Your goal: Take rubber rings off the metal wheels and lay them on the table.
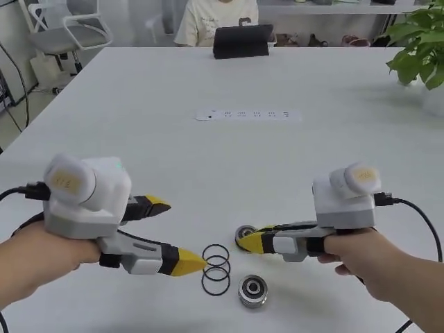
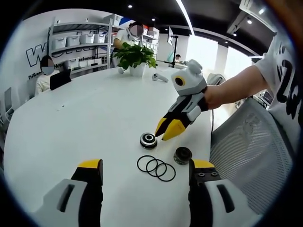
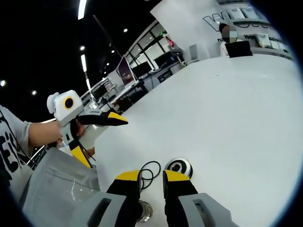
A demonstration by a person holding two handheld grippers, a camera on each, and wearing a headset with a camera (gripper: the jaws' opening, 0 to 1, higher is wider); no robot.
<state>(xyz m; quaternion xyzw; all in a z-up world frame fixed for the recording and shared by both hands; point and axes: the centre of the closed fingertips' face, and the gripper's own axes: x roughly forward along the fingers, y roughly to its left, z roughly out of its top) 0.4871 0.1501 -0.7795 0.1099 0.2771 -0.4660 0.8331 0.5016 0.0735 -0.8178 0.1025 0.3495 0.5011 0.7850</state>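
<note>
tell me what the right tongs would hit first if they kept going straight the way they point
Probably the metal wheel just ahead of the right tongs; the rubber rings lie off to one side, though depth is unclear.

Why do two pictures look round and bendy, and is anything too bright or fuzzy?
Head view: straight lines, even light, rubber rings crisp, a soft shadow by the nearest metal wheel. Left gripper view: the fisheye lens bends the table edge, and ceiling lights glare as streaks. Right gripper view: tilted, the table glows washed-out white under a dark ceiling, and its own jaws look slightly soft.
</note>
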